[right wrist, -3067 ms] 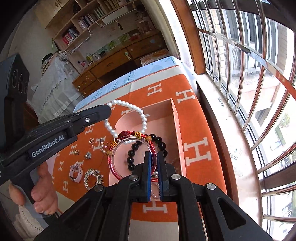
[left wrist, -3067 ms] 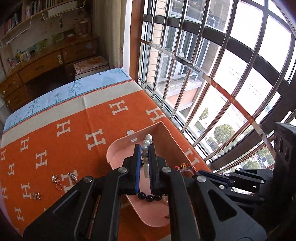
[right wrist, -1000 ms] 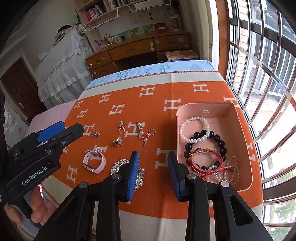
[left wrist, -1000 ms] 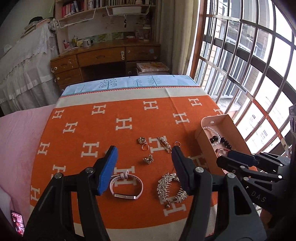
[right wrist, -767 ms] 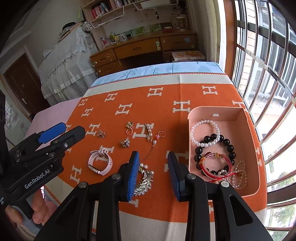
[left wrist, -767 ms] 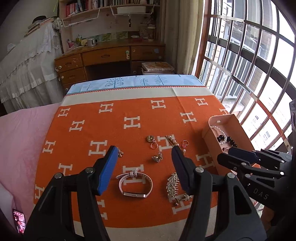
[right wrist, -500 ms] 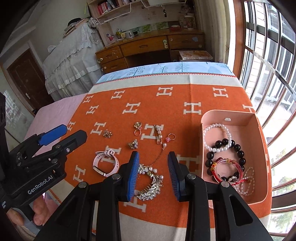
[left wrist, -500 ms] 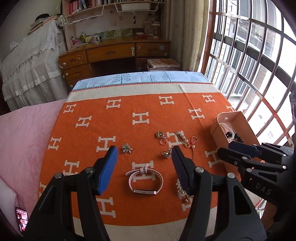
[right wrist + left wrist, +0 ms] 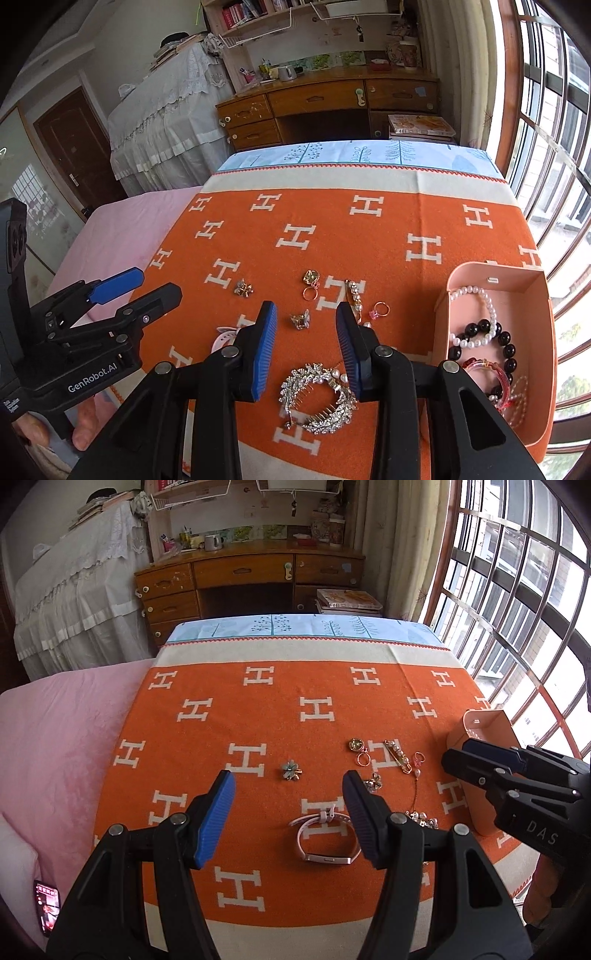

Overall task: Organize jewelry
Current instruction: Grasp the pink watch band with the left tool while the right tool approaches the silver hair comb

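My left gripper [image 9: 288, 797] is open and empty above the orange blanket [image 9: 258, 716], with a pink watch band [image 9: 325, 838] just in front of it. My right gripper [image 9: 304, 334] is open and empty over a silver rhinestone hair comb [image 9: 319, 395]. Loose on the blanket lie a flower brooch [image 9: 291, 770], a small brooch [image 9: 300, 319], gold rings [image 9: 310, 282], a pearl hair pin [image 9: 354, 295] and a pink ring [image 9: 379, 309]. The pink box [image 9: 546, 332] at the right holds a pearl bracelet [image 9: 476, 317], a black bead bracelet [image 9: 508, 345] and a red bracelet [image 9: 498, 380].
A pink bedspread [image 9: 55, 746] lies left of the blanket. A phone [image 9: 46, 904] lies at the near left edge. A wooden desk [image 9: 251, 576] stands beyond the bed. Barred windows [image 9: 517, 602] run along the right side.
Both grippers have let go of their bracelets, opened and pulled back from the box. The bracelets now lie in the box. The views have shifted left over the loose jewelry.
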Demonstrator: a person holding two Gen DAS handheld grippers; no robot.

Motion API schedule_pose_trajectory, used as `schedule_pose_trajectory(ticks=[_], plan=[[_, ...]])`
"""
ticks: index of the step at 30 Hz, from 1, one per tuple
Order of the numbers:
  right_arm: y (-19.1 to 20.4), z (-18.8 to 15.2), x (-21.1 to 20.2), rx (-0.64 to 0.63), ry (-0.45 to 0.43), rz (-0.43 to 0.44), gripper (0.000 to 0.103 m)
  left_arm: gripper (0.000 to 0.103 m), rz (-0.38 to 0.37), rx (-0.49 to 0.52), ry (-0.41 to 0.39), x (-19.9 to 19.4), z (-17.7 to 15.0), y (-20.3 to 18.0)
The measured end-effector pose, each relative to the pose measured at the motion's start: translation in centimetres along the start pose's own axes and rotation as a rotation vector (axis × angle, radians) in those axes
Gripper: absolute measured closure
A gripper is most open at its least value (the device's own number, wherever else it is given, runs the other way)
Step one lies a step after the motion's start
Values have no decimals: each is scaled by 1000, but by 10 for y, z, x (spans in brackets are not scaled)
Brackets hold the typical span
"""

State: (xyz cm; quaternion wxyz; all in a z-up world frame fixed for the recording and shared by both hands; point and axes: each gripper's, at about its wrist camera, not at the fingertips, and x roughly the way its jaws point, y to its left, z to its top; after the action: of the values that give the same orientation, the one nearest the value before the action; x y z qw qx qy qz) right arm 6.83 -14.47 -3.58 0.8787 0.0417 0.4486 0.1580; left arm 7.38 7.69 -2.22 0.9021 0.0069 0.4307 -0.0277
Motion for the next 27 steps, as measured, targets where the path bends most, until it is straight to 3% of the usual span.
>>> schedule_pose_trajectory(ticks=[13,16,27], plan=[[4,25,24,-23,37,31,66,45,1,-55,57,18,5,23],[2,28,31,-20,51,31,62,45,-3,-71,78,27,4,28],[-12,31,53,20,101,33,62,45,-18,-88,116,45,0,38]])
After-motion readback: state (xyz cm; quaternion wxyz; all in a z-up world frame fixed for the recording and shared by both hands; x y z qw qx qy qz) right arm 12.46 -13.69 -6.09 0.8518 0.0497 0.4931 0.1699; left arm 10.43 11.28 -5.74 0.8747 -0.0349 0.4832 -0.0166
